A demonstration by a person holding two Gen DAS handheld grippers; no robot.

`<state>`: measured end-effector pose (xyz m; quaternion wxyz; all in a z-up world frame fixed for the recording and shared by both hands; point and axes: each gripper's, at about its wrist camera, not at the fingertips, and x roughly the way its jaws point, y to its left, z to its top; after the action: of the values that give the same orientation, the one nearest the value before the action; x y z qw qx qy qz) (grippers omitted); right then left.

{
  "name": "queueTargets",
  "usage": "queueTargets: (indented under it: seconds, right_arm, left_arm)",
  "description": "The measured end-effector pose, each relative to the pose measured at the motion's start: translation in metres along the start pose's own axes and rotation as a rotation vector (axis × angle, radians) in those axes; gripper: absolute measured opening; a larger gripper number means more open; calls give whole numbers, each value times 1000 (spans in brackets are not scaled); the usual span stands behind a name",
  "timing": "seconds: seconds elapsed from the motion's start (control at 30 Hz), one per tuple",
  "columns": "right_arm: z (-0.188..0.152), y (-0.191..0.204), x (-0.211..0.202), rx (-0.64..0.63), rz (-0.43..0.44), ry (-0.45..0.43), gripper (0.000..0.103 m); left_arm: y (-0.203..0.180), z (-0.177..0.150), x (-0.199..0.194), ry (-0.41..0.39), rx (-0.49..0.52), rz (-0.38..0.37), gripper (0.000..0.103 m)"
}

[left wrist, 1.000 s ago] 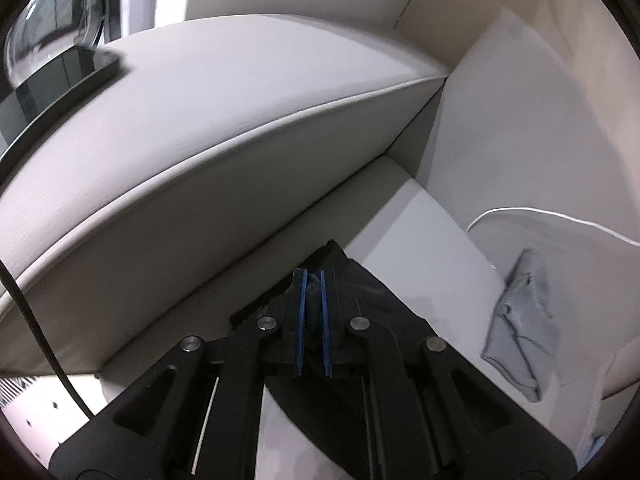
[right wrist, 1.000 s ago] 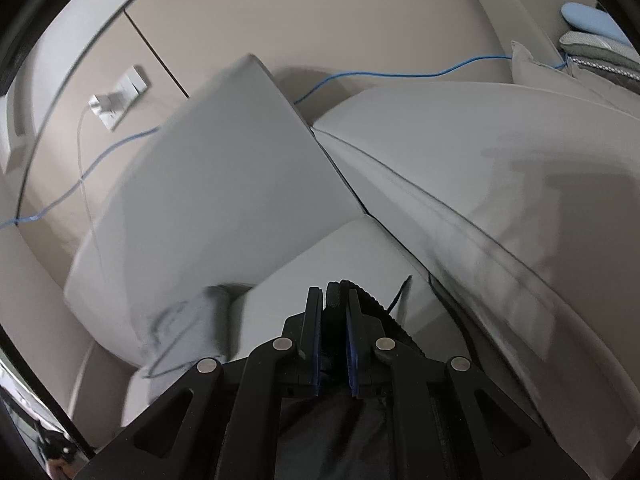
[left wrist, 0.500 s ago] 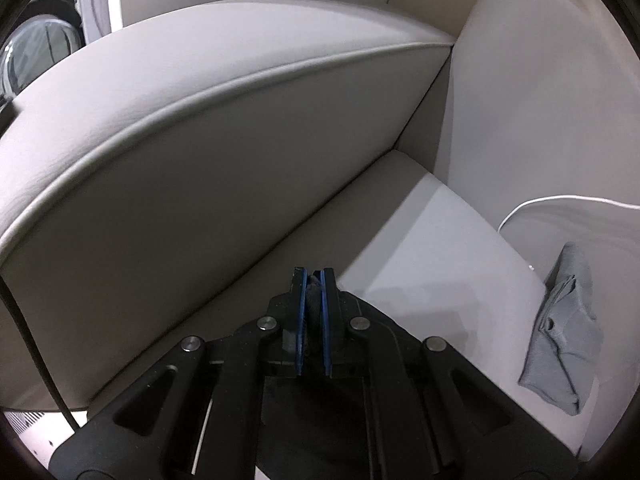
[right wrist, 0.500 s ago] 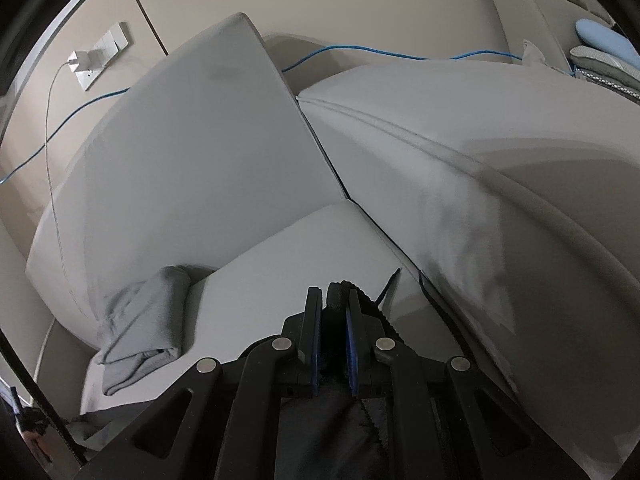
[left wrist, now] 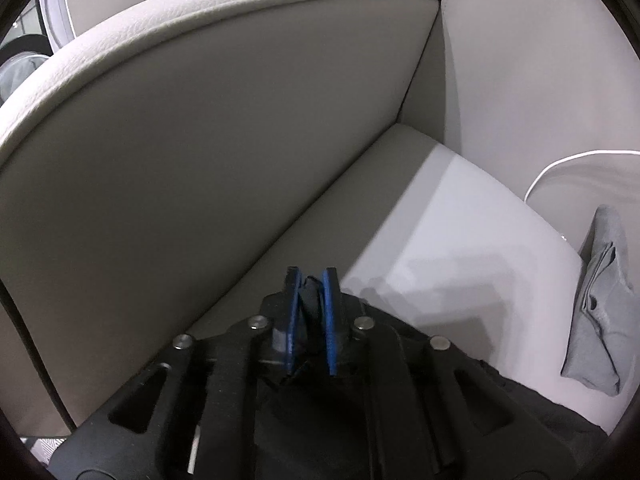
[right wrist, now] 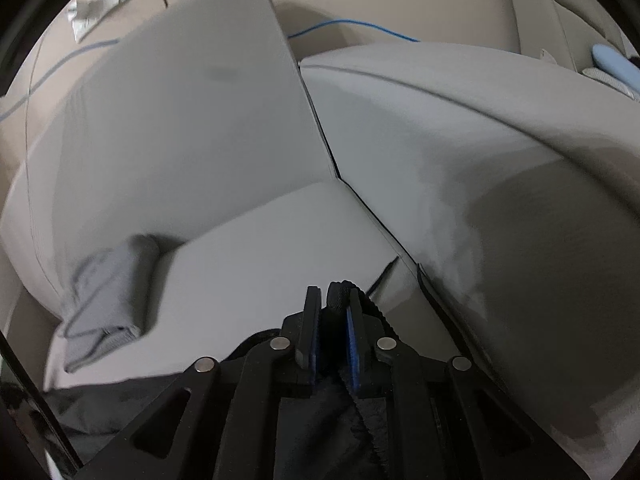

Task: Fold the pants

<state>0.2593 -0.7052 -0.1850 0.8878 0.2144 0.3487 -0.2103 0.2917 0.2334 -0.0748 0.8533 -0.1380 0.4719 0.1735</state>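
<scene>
The black pants (left wrist: 532, 404) hang below both grippers over the sofa seat. My left gripper (left wrist: 311, 280) is shut on a bunched edge of the pants (left wrist: 310, 300). My right gripper (right wrist: 332, 296) is shut on another edge of the pants (right wrist: 336, 300), which has a ribbed hem. The black cloth also spreads at the lower left of the right wrist view (right wrist: 120, 404). Most of the pants are hidden under the gripper bodies.
A folded grey garment (left wrist: 600, 308) lies on the sofa seat (left wrist: 460, 220) against a cushion; it also shows in the right wrist view (right wrist: 108, 292). The sofa backrest (left wrist: 180, 140) and a grey back cushion (right wrist: 180, 128) enclose the corner. A blue cable (right wrist: 352, 26) runs behind.
Both grippers have moved forward and down toward the sofa corner, carrying the pants. The seat and the grey garment look nearer. Both grips are unchanged.
</scene>
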Motion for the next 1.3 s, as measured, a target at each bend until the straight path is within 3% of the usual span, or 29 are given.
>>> queueTargets:
  seconds: [0.03, 0.07, 0.1, 0.13, 0.17, 0.2, 0.3, 0.4, 0.5, 0.57, 0.7, 0.9, 1.17, 1.3]
  right_arm:
    - [0, 3, -1, -18, -16, 4, 18]
    - [0, 5, -4, -36, -29, -3, 32]
    - [-1, 7, -9, -50, -28, -15, 41]
    - [-2, 10, -15, -64, -26, -30, 58]
    - [-4, 14, -24, -87, -33, -51, 72]
    - [-7, 18, -36, -118, -45, -87, 75]
    - [-20, 34, -71, -200, -17, -150, 76]
    - [-42, 63, -105, -336, 160, -147, 76]
    - [-78, 110, -134, -550, 314, -106, 76]
    - [-106, 140, -148, -677, 408, -76, 76]
    - [-158, 197, -162, -879, 546, -5, 76]
    - [-214, 241, -156, -1107, 548, 53, 74]
    - [-241, 228, -125, -1127, 520, 142, 69]
    - [-258, 231, -118, -1182, 495, 124, 66]
  left_arm:
    - [1, 1, 1, 6, -2, -11, 27]
    - [2, 3, -1, -2, -7, -23, 34]
    - [3, 4, -4, -15, -5, -27, 49]
    - [5, 3, -11, -35, -2, -30, 58]
    - [7, 4, -17, -54, 5, -35, 61]
    - [9, 5, -22, -62, 12, -41, 63]
    - [20, 3, -43, -79, 5, -109, 63]
    - [32, -11, -67, -78, 25, -213, 63]
    - [42, -28, -75, -26, 55, -305, 63]
    - [53, -40, -72, 51, 30, -391, 63]
    - [59, -54, -56, 128, 10, -426, 63]
    - [67, -71, -27, 179, -42, -378, 63]
    - [56, -65, 10, 171, -64, -317, 63]
    - [59, -61, 18, 175, -88, -325, 63]
